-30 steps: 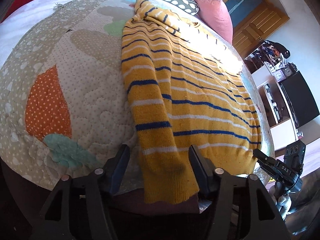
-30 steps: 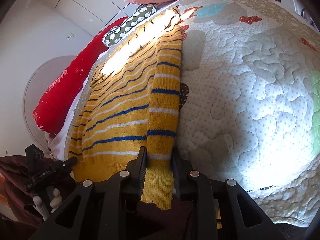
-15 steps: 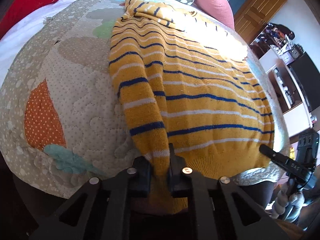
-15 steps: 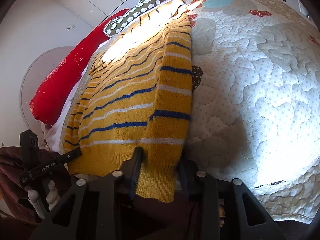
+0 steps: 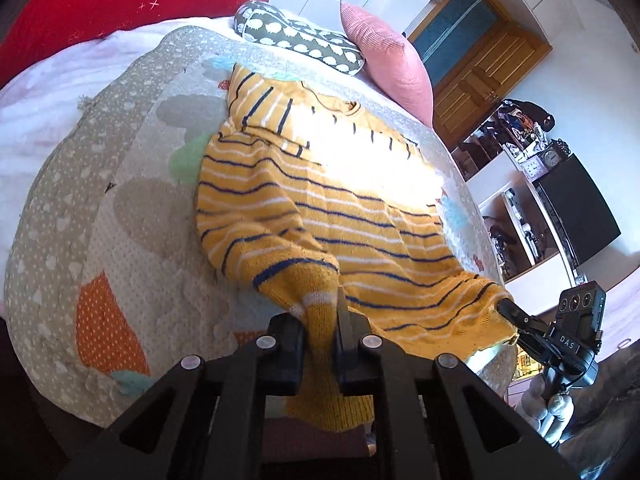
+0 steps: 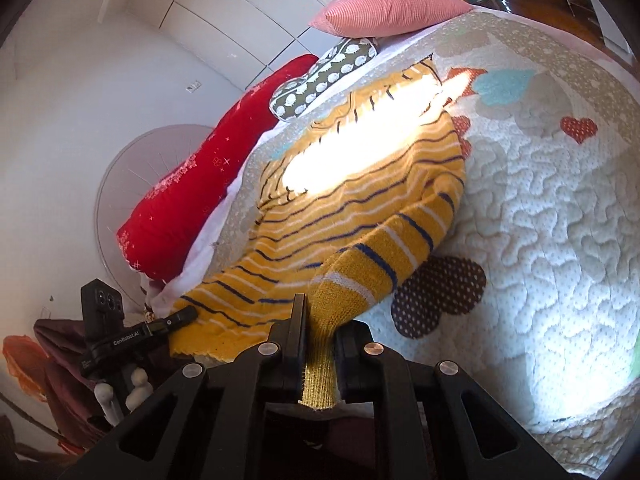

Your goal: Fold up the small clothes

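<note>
Item, sweater (image 5: 328, 216): yellow knit with blue and white stripes; I see it spread on the bed's quilt (image 5: 132, 216), neck end toward the pillows, a band of sunlight across its middle; the near hem corners are raised off the quilt, the rest lies flat.

Item, left gripper (image 5: 320, 336): my left fingers (image 5: 286, 344) are clamped on a bunched corner of the hem; the cloth hangs down between them; the jaws have just closed on it.

Item, right gripper (image 6: 320, 344): my right fingers (image 6: 294, 336) pinch the other hem corner, ribbed edge drooping below them; these too were closing moments ago, the cloth between them.

Item, quilt: pale, stitched in waves, with orange, teal and brown patches and red hearts (image 6: 578, 128).

Item, pillows at the far end: pink cushion (image 5: 388, 60); grey spotted cushion (image 5: 300, 40); red bolster (image 5: 112, 4), beside the quilt on the left.

Item, room beyond the bed: wooden door (image 5: 480, 64); shelves with clutter (image 5: 516, 140); a black screen (image 5: 576, 208).
</note>
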